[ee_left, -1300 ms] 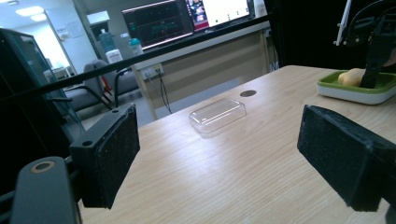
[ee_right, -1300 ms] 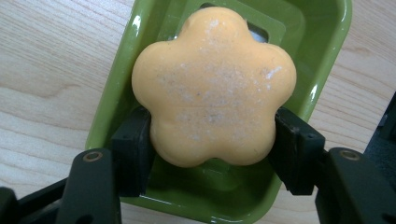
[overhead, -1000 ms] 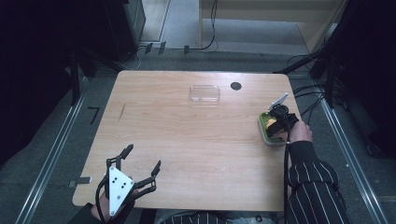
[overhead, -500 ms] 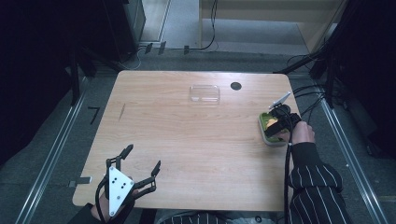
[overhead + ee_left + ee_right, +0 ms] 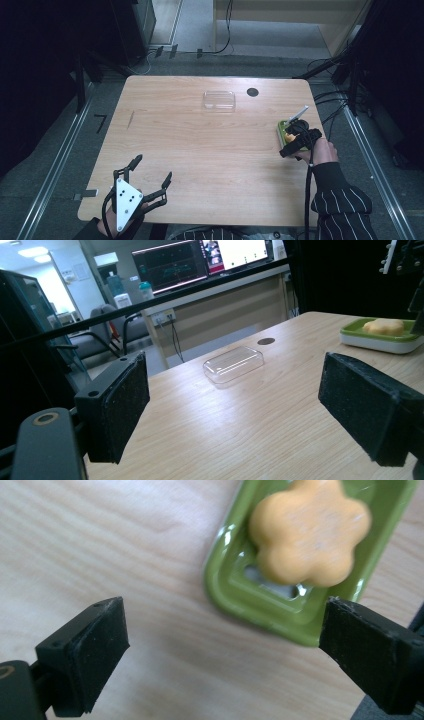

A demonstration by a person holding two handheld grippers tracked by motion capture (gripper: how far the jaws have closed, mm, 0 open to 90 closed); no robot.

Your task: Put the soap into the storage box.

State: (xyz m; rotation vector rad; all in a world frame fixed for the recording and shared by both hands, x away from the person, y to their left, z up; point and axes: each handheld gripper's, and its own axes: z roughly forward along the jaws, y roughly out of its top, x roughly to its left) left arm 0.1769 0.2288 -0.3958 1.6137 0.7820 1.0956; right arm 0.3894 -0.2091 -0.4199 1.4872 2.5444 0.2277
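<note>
The right gripper [image 5: 220, 645] hangs just above the wood with its jaws spread wide and nothing between them; they have just been opening, and the flower-shaped orange soap [image 5: 310, 530] lies free in the green soap dish [image 5: 235, 595], which sits at about two o'clock from the jaws in the right gripper view and near the table's three o'clock edge in the high view. The likely trouble is the near pad [image 5: 370, 660]: it hovers right at the dish's corner, so a careless sideways pull could clip the rim and skid the light dish toward the table [image 5: 200, 150] edge, or tip the soap out. The left gripper [image 5: 150, 180] rests at seven o'clock, jaws wide and empty, well apart from the clear plastic lid [image 5: 219, 99] at twelve o'clock.
</note>
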